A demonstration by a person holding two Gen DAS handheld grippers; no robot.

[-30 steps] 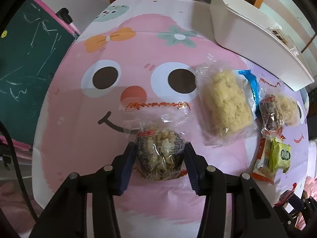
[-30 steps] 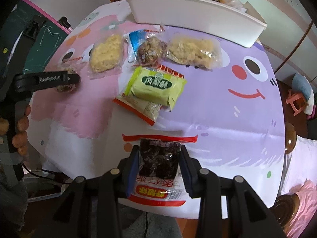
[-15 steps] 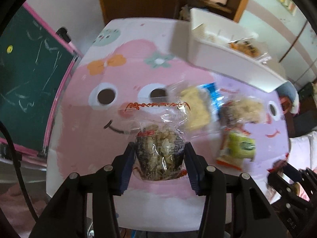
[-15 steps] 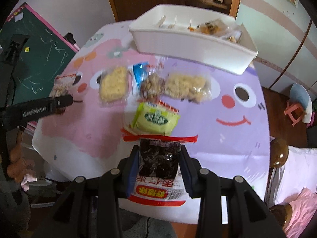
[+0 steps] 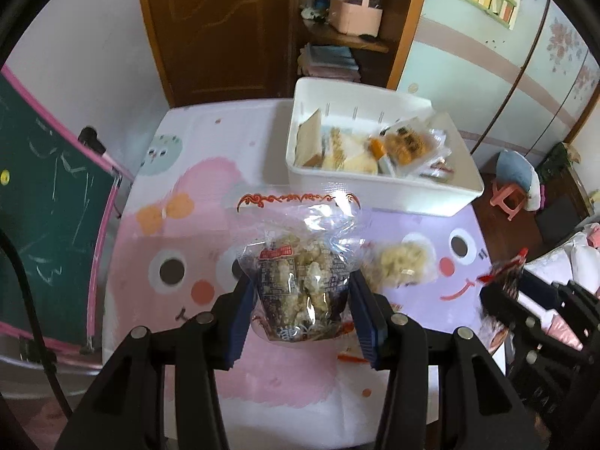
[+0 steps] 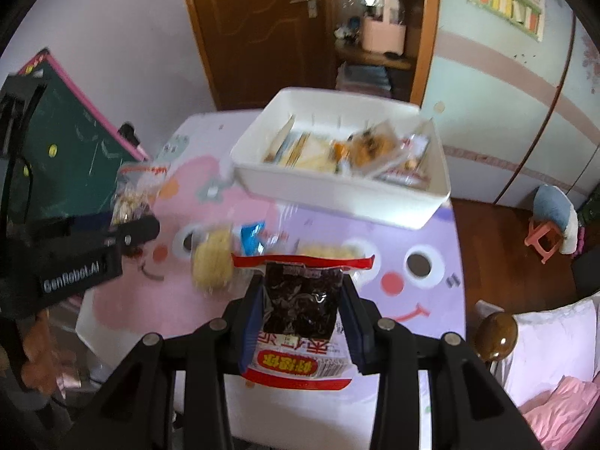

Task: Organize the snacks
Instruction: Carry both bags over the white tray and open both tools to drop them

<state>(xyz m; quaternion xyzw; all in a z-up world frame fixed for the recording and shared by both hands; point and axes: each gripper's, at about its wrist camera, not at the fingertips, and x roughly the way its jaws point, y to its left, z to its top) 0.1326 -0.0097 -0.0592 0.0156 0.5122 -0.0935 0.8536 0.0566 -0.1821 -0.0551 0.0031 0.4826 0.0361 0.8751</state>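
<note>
left gripper (image 5: 303, 302): clenched on clear puffed-snack packet (image 5: 300, 281)
right gripper (image 6: 302, 309): clenched on dark dried-fruit packet (image 6: 302, 303)
white bin (image 5: 375, 191): holds snacks

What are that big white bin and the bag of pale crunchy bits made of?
The white bin looks like smooth, matte moulded plastic: thin even walls, rounded rim. The snack bag in the left gripper seems thin glossy clear plastic film; it crinkles and shows glare.

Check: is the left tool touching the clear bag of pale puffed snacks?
Touching. In the left wrist view, both blue pads press the clear bag of pale puffed snacks.
</note>
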